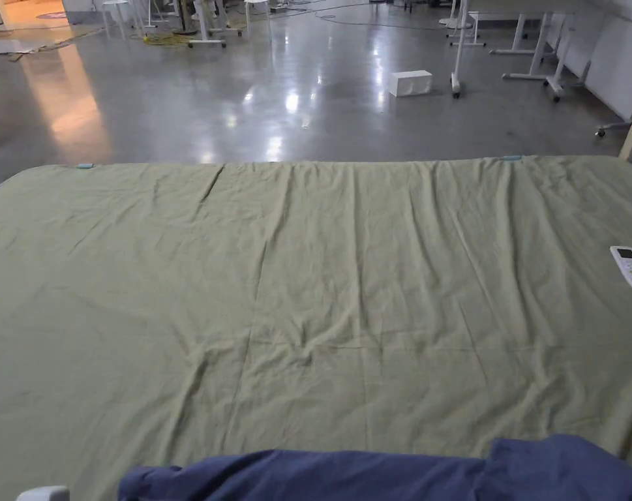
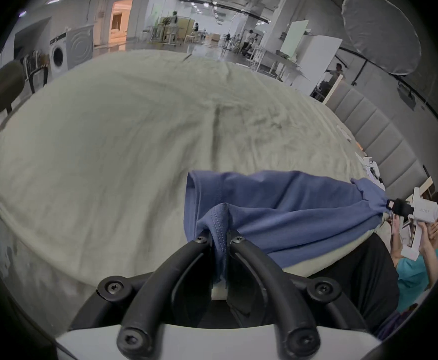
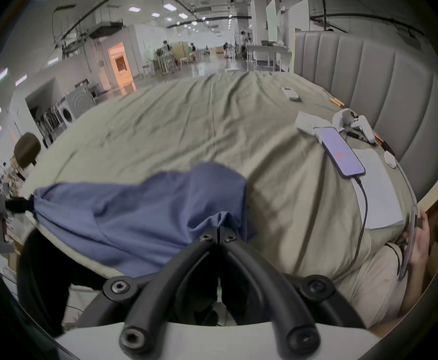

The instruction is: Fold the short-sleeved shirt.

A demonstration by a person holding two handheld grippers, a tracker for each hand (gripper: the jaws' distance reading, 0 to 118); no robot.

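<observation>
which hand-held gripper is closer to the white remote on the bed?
Right. The right hand-held gripper grips the blue short-sleeved shirt on the side of the green bedsheet where the white remote control lies; the left hand-held gripper holds the opposite end.

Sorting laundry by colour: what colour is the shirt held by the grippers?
The shirt is plain blue, clearest in the left gripper view.
</observation>
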